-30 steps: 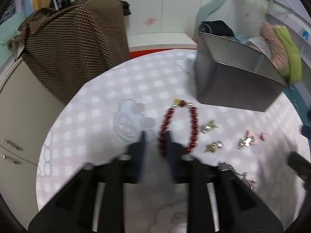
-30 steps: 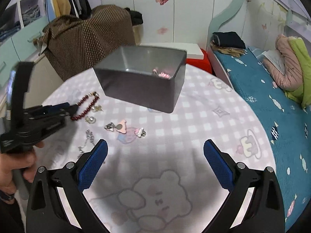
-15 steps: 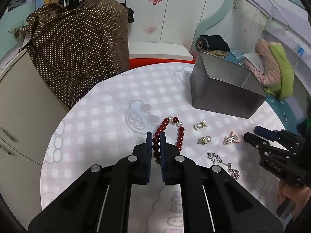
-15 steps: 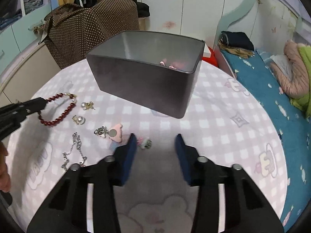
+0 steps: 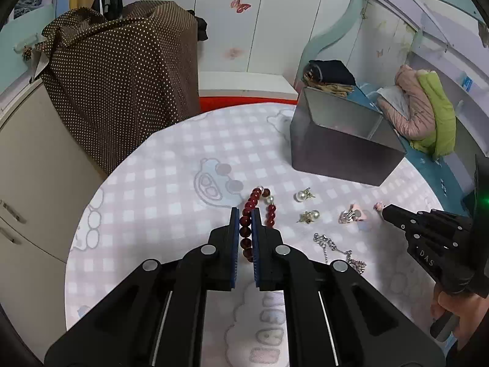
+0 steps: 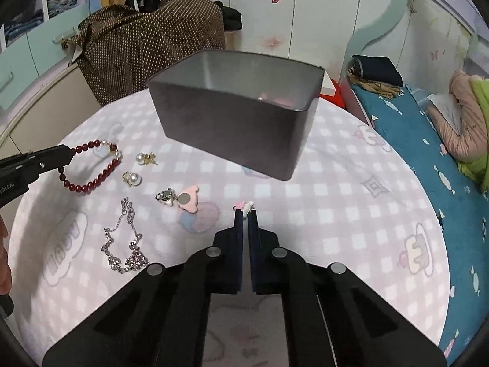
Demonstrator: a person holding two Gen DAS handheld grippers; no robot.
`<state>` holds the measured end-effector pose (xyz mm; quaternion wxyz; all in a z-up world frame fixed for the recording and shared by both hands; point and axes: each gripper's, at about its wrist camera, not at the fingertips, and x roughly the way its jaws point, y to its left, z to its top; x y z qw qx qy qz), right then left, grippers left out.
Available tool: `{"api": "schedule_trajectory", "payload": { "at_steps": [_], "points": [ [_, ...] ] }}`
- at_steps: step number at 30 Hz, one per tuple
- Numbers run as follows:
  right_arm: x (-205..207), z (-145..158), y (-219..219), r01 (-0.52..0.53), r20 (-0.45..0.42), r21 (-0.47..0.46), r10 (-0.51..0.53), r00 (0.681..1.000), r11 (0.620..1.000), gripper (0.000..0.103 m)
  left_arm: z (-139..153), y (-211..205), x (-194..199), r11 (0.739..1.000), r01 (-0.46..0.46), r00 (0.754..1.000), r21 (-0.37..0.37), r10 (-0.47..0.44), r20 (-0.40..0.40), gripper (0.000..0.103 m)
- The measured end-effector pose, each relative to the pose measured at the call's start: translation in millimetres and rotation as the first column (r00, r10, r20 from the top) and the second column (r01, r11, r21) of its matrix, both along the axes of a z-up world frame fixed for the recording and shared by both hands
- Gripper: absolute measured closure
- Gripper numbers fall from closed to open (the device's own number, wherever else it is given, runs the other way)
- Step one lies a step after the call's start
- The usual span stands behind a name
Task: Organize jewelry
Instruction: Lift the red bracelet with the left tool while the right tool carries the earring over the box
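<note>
My left gripper (image 5: 244, 214) is shut on a red bead bracelet (image 5: 256, 205); the bracelet also shows in the right wrist view (image 6: 91, 180), lying partly on the table with the left gripper (image 6: 68, 153) at its end. My right gripper (image 6: 245, 212) is shut on a small pink and white earring (image 6: 244, 205), low over the table; the earring also shows at that gripper's tip in the left wrist view (image 5: 379, 205). The grey metal box (image 6: 232, 128) stands behind, open at the top, with pink pieces inside.
On the checked tablecloth (image 6: 351, 214) lie two pearl earrings (image 6: 143, 158) (image 6: 133, 179), a pink clip with a silver piece (image 6: 183, 198) and a silver chain (image 6: 125, 244). A bed (image 6: 428, 140) is at the right; a brown dotted cover (image 6: 152, 46) is behind.
My right gripper has closed from wide open onto the small pink earring. My left gripper has closed on the red bracelet and pulled back a little with it.
</note>
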<state>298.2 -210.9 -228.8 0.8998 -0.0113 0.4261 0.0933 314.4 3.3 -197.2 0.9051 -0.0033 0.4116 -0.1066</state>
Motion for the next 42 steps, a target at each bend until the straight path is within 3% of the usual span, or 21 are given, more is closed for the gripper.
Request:
{"api": "schedule_trajectory", "payload": {
  "at_steps": [3, 10, 15, 17, 22, 32, 42],
  "points": [
    [-1, 2, -2, -0.005, -0.010, 0.010, 0.005, 1.000, 1.000, 0.100, 4, 0, -2, 1.000, 0.002, 1.000, -0.003, -0.002, 0.010, 0.096],
    [3, 0, 0, -0.011, -0.016, 0.006, 0.011, 1.000, 1.000, 0.084, 5, 1, -5, 1.000, 0.004, 1.000, -0.004, -0.004, 0.009, 0.096],
    [10, -3, 10, -0.045, -0.004, -0.031, 0.045, 0.999, 0.998, 0.083, 7, 1, -5, 1.000, 0.006, 1.000, -0.007, -0.006, 0.012, 0.096],
    [11, -3, 13, -0.049, -0.002, -0.056, 0.049, 0.999, 0.997, 0.090, 8, 1, -6, 1.000, 0.007, 1.000, -0.008, -0.007, 0.014, 0.095],
    [4, -1, 10, -0.048, -0.003, -0.023, 0.048, 0.999, 0.999, 0.091, 15, 1, -10, 1.000, 0.022, 0.999, -0.013, -0.021, 0.031, 0.095],
    [-12, 50, 2, -0.063, 0.080, 0.066, 0.058, 0.995, 0.996, 0.091, 57, -6, -21, 0.996, 0.079, 0.991, -0.044, -0.073, 0.113, 0.095],
    [0, 118, 2, -0.100, 0.204, 0.067, 0.085, 0.975, 0.993, 0.090, 126, -29, -12, 0.987, 0.149, 0.959, -0.057, -0.130, 0.253, 0.095]
  ]
}}
